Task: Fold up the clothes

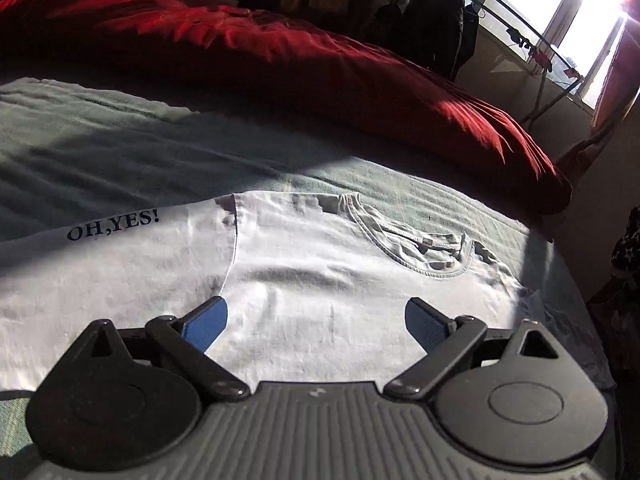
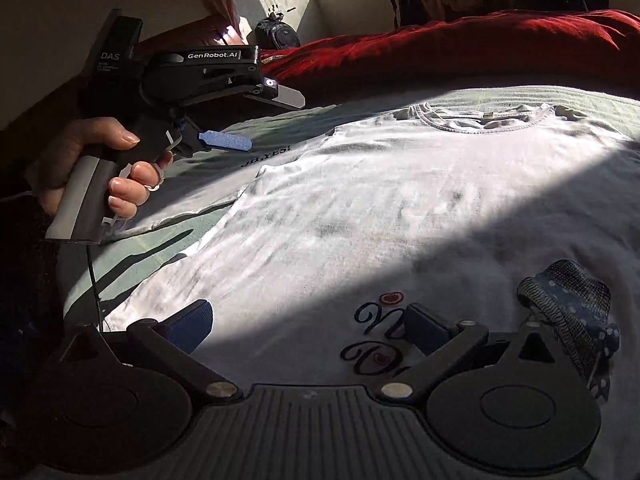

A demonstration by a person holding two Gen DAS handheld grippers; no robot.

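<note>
The white T-shirt (image 2: pixel 360 200) lies flat, print side up, across the middle of the frame on a green sheet (image 1: pixel 100 148). The left gripper (image 1: pixel 316 316) and right gripper (image 2: pixel 308 324) both hover with jaws apart, empty. Probably best to pinch sleeve and hem together, folding inward smoothly. The cotton looks soft and lightly creased, with a ribbed collar.

So the bed (image 1: pixel 100 140) has a pale green sheet on it, and a white T-shirt (image 1: pixel 300 280) lies spread flat near the front edge, collar toward the far side. A rumpled red duvet (image 1: pixel 280 52) is heaped along the far edge.
</note>
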